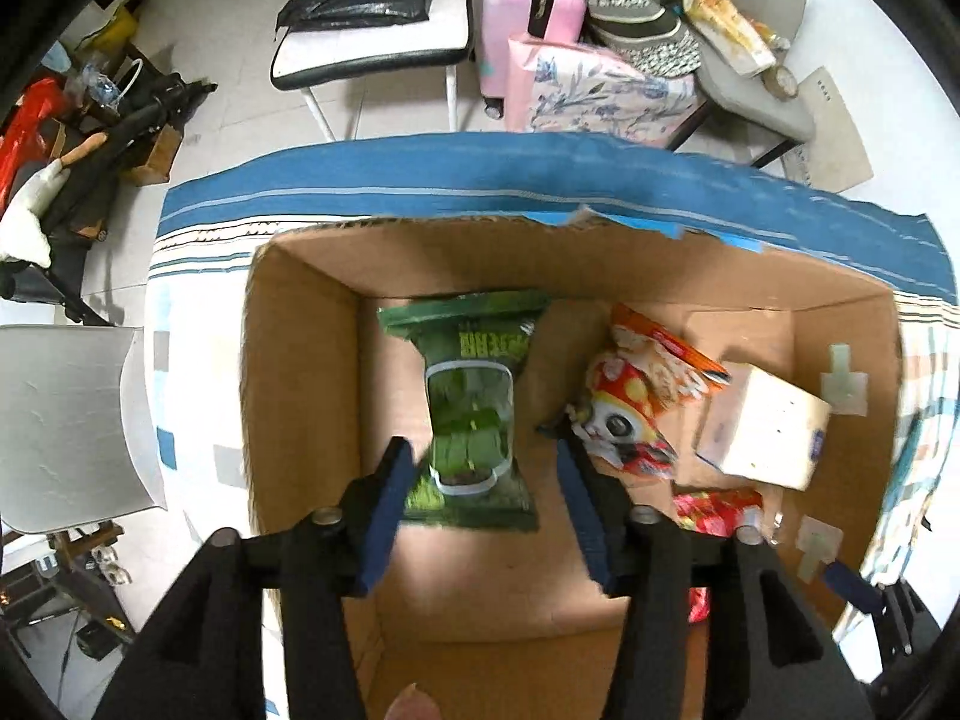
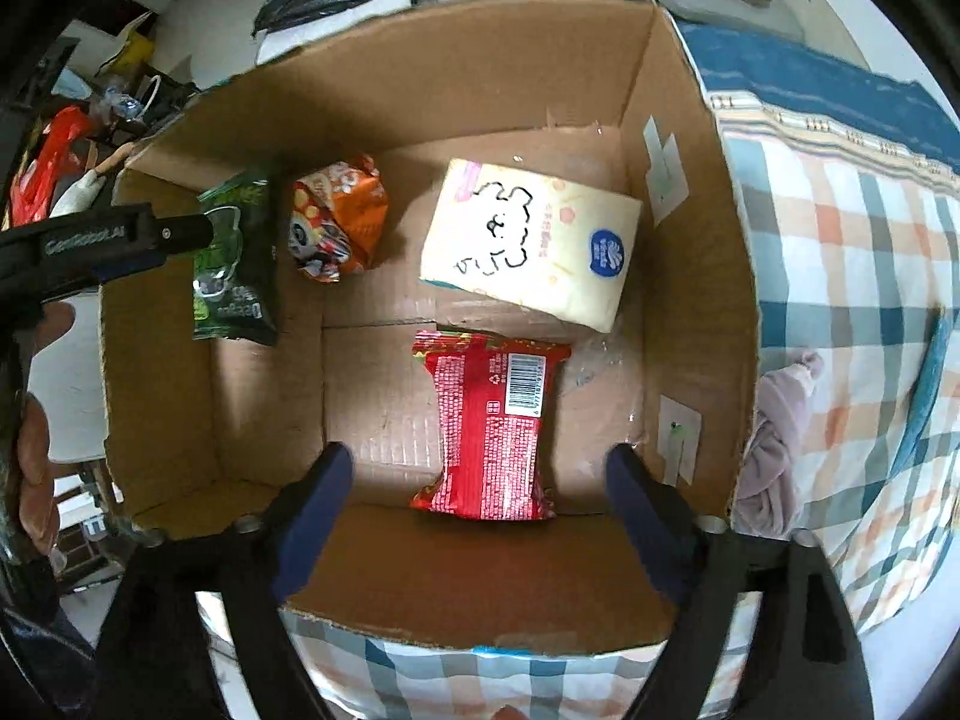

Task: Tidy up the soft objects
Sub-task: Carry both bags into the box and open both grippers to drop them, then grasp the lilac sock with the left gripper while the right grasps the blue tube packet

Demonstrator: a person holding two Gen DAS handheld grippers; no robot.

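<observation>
An open cardboard box [image 1: 300, 396] [image 2: 690, 240] stands on a plaid cloth. Inside lie a green snack bag [image 1: 474, 402] [image 2: 234, 264], an orange and red snack bag [image 1: 636, 396] [image 2: 336, 216], a cream tissue pack [image 1: 762, 432] [image 2: 528, 240] and a red snack bag [image 1: 714, 510] [image 2: 492, 420]. My left gripper [image 1: 480, 468] is open above the box, its fingers on either side of the green bag, not touching it. My right gripper [image 2: 480, 474] is open and empty above the near wall, over the red bag. The left gripper's body [image 2: 108, 240] shows at the left in the right wrist view.
The plaid cloth [image 2: 852, 276] has a blue band [image 1: 480, 180] at its far edge. A lilac cloth bundle [image 2: 780, 450] lies right of the box. Beyond are a pink suitcase [image 1: 528, 6], chairs [image 1: 372, 48] with bags and floor clutter [image 1: 90, 138].
</observation>
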